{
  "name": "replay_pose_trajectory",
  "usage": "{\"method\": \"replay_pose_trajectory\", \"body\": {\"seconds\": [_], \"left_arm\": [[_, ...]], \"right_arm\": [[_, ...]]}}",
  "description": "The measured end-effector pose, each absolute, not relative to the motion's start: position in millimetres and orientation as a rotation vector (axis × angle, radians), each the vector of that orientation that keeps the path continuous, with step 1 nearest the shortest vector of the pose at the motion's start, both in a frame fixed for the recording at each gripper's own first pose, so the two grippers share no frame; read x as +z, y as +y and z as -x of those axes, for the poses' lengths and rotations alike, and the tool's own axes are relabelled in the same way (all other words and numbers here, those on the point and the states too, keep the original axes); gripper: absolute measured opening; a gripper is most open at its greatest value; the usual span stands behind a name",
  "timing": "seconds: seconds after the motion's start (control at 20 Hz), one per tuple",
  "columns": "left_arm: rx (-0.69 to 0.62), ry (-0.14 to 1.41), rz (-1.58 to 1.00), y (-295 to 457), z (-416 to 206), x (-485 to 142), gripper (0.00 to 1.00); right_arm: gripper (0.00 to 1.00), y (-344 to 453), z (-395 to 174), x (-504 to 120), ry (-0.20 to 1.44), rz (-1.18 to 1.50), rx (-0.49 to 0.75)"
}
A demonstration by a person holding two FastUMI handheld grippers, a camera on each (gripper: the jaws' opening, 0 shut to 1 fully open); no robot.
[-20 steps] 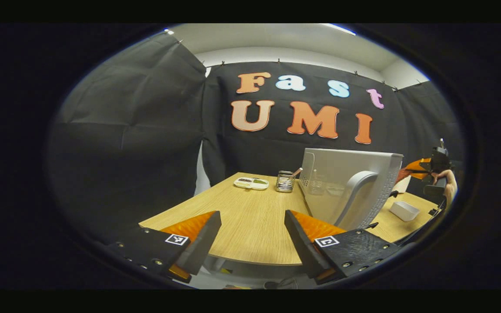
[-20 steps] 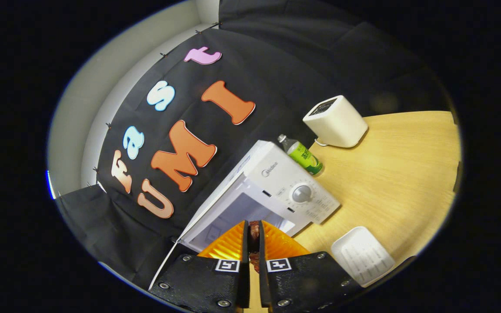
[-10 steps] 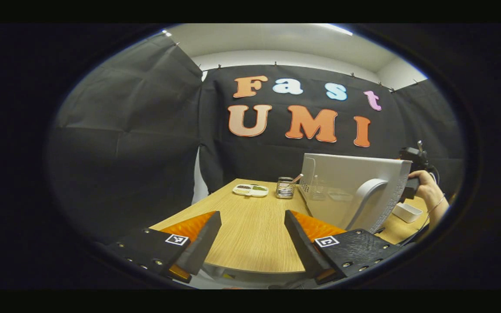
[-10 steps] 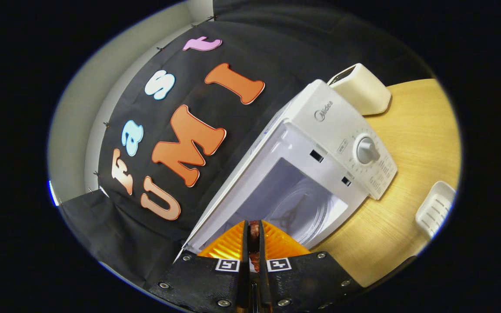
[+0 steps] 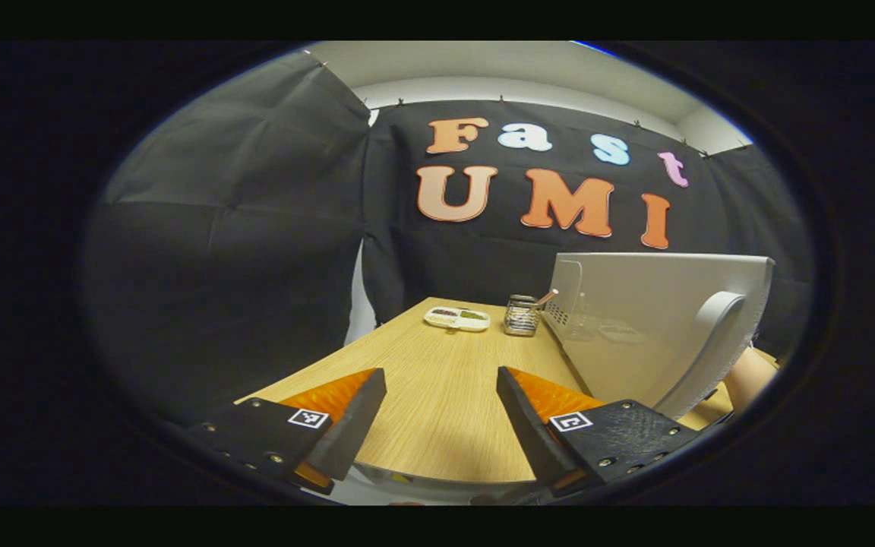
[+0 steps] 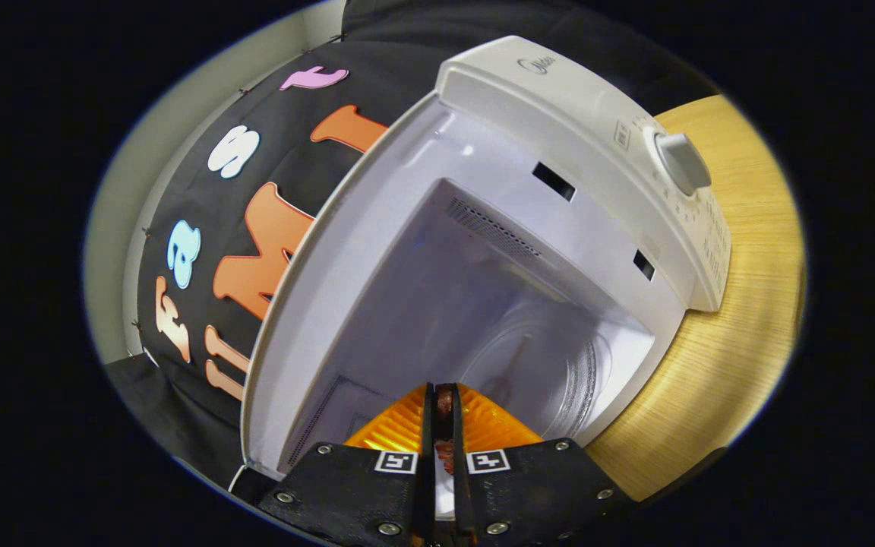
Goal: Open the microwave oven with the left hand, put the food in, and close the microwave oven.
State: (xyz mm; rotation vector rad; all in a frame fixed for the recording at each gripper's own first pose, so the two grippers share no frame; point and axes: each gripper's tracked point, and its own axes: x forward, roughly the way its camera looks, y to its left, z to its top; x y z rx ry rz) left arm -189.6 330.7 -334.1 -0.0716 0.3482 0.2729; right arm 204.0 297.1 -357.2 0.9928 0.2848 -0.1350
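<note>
right hand-held gripper [image 6: 443, 403]: I see its fingers pressed nearly together, pinching a small dark reddish-brown bit of food [image 6: 444, 400] in the narrow gap; can't tell what kind of food.
right position: I'm at the mouth of the microwave oven [image 6: 559, 175], tips pointing into the cavity.
cavity: white walls, round glass turntable [image 6: 551, 365] on its floor just past my tips, vent slots on the back wall.
control panel: round dial [image 6: 682, 161] on the strip beside the opening.
left hand-held gripper [image 5: 441, 395]: fingers spread wide, nothing between them; it hangs over the near edge of the counter [image 5: 437, 380].
microwave door [image 5: 650, 319]: swung open, edge-on to my left gripper view, curved handle [image 5: 703, 349] facing me, just right of my right finger.
person: a bit of forearm [image 5: 749, 376] visible past the door's lower edge.
far counter: white divided dish [image 5: 457, 317] with dark and green contents; beside it a clear jar [image 5: 521, 316] with a stick poking out, close to the door's far end.
</note>
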Motion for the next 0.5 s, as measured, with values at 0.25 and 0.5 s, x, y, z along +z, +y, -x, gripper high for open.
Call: {"method": "replay_pose_trajectory", "body": {"seconds": [0.25, 0.5], "left_arm": [[0.270, 0.332, 0.052, 330, 185, -332, 0.89], [0.250, 0.329, 0.065, 318, 180, -330, 0.89]], "right_arm": [[0.18, 290, -214, -365, 0.269, -0.822, -0.178], [0.68, 270, -207, -365, 0.294, -0.577, -0.208]]}}
